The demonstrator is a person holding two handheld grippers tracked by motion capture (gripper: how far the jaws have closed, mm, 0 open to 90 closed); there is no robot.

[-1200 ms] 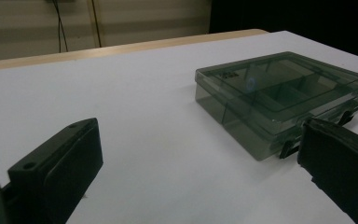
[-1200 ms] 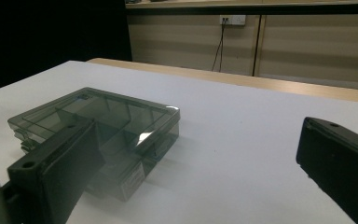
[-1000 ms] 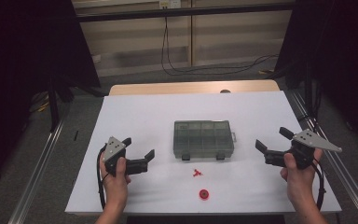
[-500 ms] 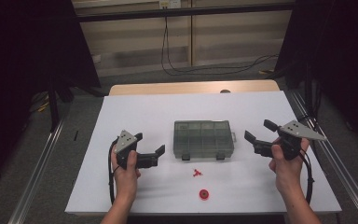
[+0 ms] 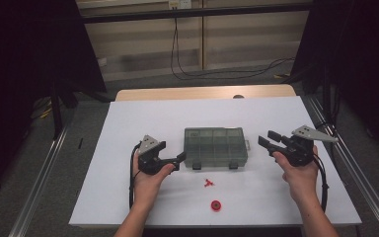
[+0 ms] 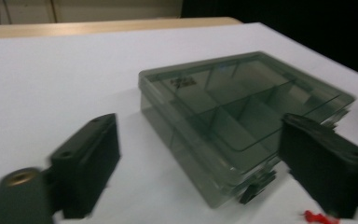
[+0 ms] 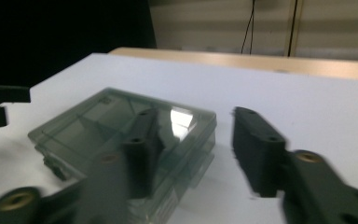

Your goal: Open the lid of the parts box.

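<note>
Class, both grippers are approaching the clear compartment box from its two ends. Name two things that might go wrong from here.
The box lies free on the white sheet, so uneven contact from the left gripper or right gripper may slide it. A sliding box could knock the small red pieces close in front of it.

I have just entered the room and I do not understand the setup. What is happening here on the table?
A person holds a claw in each hand at a white table. Both claws flank a closed, clear compartment box: the left claw is at its left front corner, the right claw apart from its right side. Both have just been closing, but neither grips the box yet. A small red piece and a red round part lie in front of it.
</note>
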